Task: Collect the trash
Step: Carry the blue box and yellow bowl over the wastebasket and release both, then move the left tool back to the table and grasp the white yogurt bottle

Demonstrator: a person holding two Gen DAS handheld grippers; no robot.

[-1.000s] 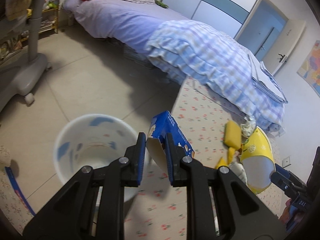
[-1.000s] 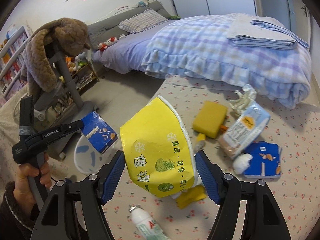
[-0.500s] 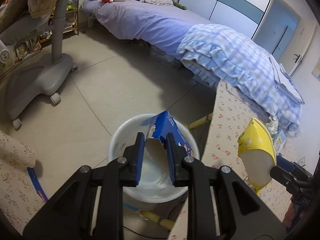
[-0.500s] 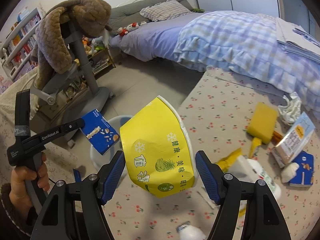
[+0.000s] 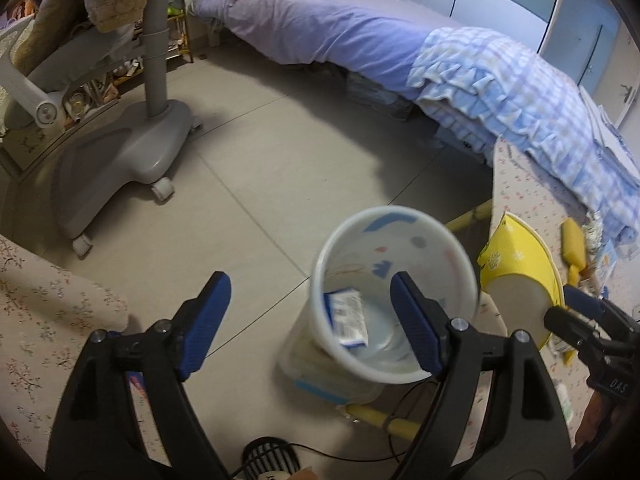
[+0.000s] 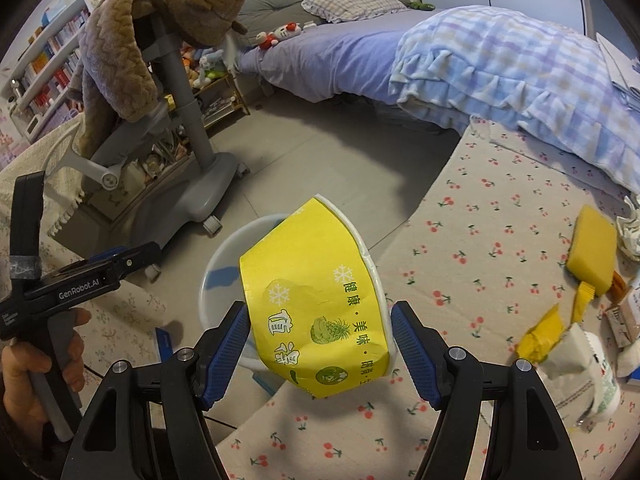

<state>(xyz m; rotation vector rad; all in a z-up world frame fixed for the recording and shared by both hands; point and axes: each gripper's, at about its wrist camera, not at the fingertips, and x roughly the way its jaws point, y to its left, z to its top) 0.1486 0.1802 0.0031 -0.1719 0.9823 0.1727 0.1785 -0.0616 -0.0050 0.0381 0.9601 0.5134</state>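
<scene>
dropping trash into the white bin [image 5: 394,300], one piece per gripper.
the left gripper [image 5: 310,322], jaws just opened wide and empty, hangs over the near rim; the blue box [image 5: 346,314] lies inside. the right gripper [image 6: 320,346] clamps the yellow paper bowl [image 6: 314,304] just right of the bin: carry it left over the mouth, tilt, then release. more litter lies far right on the mat [image 6: 460,240].
</scene>
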